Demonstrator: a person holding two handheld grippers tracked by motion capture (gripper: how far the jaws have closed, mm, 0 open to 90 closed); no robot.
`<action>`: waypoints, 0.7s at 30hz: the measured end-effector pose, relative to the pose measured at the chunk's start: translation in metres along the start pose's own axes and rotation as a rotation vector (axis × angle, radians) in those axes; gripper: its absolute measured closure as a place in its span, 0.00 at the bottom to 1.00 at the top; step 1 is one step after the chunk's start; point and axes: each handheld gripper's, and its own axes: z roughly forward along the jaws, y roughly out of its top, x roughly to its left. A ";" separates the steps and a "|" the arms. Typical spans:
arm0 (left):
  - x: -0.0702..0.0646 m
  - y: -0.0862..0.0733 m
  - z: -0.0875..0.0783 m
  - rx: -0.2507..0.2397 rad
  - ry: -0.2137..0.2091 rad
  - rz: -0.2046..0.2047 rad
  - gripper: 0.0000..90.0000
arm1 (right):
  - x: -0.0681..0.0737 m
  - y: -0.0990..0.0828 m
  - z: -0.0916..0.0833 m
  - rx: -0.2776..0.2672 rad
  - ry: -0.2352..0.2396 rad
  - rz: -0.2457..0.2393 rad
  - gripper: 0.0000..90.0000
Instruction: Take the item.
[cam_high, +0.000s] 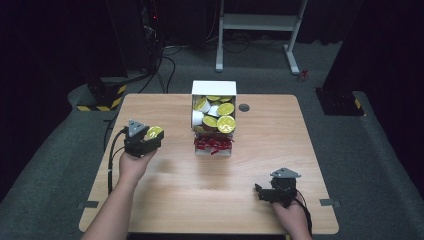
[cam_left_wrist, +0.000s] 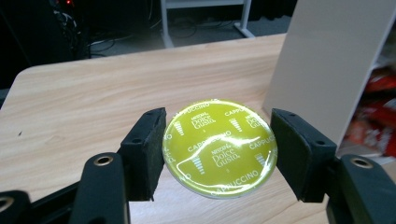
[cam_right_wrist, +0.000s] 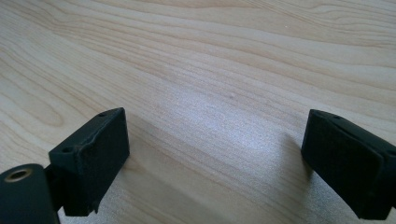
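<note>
Here the left gripper (cam_left_wrist: 217, 147) has its two black jaws closed against the rim of a round coffee capsule (cam_left_wrist: 219, 147), one pad on each side of its shiny yellow-green foil lid, which faces the camera and is printed with "Dolce Gusto" and "Cappuccino". In the high view that gripper (cam_high: 150, 136) sits over the left part of the worktop (cam_high: 210, 200), held up by the person's left hand (cam_high: 134, 165), with the capsule (cam_high: 154, 132) showing at its front end. Just beside it in the left gripper view stands the plain white side of a box (cam_left_wrist: 322, 65). From above, the box (cam_high: 214, 89) rests at the middle back of the worktop, open towards the person, and holds a heap of similar capsules (cam_high: 220, 115) with yellow-green lids; red wrappers (cam_high: 213, 144) lie at its front edge. The right gripper (cam_right_wrist: 217, 158) has its jaws spread wide apart with nothing between them, just above bare pale wood. In the high view it (cam_high: 265, 192) is near the front right of the worktop, gripped by the right hand (cam_high: 290, 215), well apart from the box.
</note>
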 end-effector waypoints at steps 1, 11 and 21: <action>0.002 -0.003 0.001 0.005 0.001 -0.007 0.43 | 0.000 0.000 0.000 0.000 -0.001 0.000 0.08; 0.015 -0.027 0.012 0.058 0.026 -0.028 0.43 | 0.000 0.000 0.000 0.000 -0.001 -0.001 0.08; 0.004 -0.038 0.031 0.090 0.028 0.009 0.43 | 0.000 0.000 0.000 -0.002 -0.001 -0.003 0.08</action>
